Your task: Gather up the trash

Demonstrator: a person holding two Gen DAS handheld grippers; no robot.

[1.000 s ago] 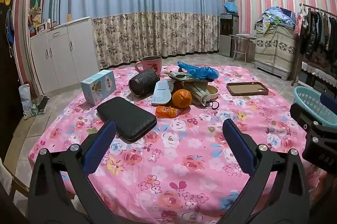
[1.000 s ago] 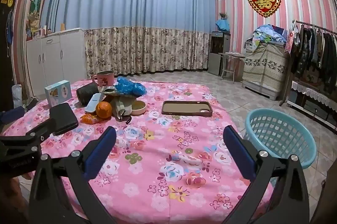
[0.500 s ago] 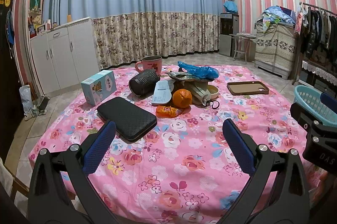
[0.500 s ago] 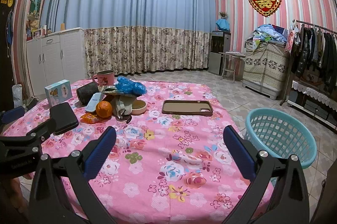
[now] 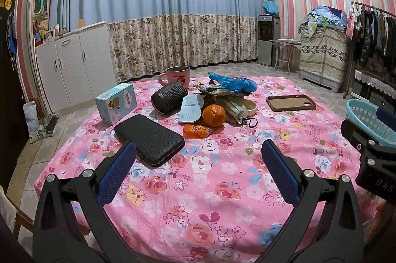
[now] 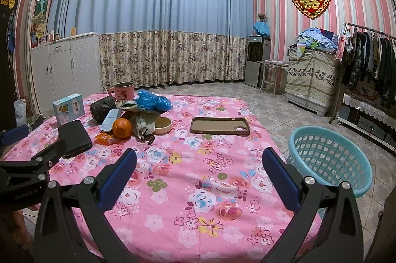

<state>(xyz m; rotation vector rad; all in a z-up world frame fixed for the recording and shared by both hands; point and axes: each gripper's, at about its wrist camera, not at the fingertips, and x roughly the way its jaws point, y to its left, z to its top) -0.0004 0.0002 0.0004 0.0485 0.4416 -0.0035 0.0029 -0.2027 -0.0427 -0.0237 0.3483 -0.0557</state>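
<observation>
A pile of trash lies mid-table on the pink floral cloth [image 5: 222,188]: an orange peel [image 5: 213,115], an orange snack wrapper [image 5: 196,131], a blue plastic bag [image 5: 232,84], a used face mask [image 5: 235,109] and a white paper packet [image 5: 190,109]. The pile also shows in the right wrist view, with the peel [image 6: 121,128] and the blue bag [image 6: 153,100]. A teal basket [image 6: 329,161] stands on the floor right of the table. My left gripper [image 5: 198,173] is open and empty, short of the pile. My right gripper [image 6: 199,176] is open and empty over the table's near side.
A black case [image 5: 149,139], a light-blue box [image 5: 116,103], a black ribbed cup [image 5: 168,98] on its side, a pink mug [image 5: 177,76], a small bowl [image 5: 248,107] and a brown phone case [image 5: 290,102] also sit on the table. Tiled floor surrounds it.
</observation>
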